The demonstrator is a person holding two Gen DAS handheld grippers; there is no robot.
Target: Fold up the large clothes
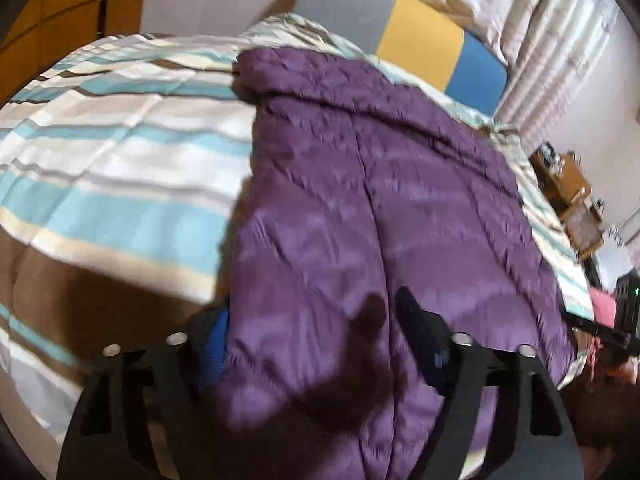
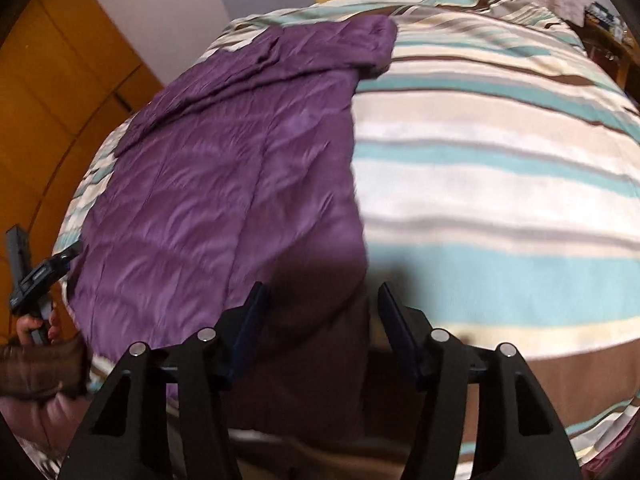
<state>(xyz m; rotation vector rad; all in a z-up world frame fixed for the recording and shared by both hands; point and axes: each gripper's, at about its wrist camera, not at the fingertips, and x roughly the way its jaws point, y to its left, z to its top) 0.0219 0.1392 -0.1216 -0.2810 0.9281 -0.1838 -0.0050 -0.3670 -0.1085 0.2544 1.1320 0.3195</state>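
Observation:
A purple quilted jacket (image 1: 380, 200) lies spread flat on a striped bed cover (image 1: 120, 160), collar end toward the headboard. My left gripper (image 1: 312, 308) hovers low over the jacket's near left edge; its jaws stand apart with the fabric's edge between them, and the pads are not pressing. My right gripper (image 2: 322, 292) is over the near right edge of the jacket (image 2: 220, 180), jaws also apart, straddling shadowed fabric and bed cover (image 2: 500, 180). Each view shows the other gripper at its side: the right gripper (image 1: 604, 336) and the left gripper (image 2: 36, 280), held by a hand (image 2: 32, 328).
A headboard (image 1: 420, 40) with grey, yellow and blue panels stands at the far end of the bed. Curtains (image 1: 560, 40) hang beyond it. An orange-brown wardrobe (image 2: 60, 100) is on one side and a cluttered wooden bedside stand (image 1: 568, 188) on the other.

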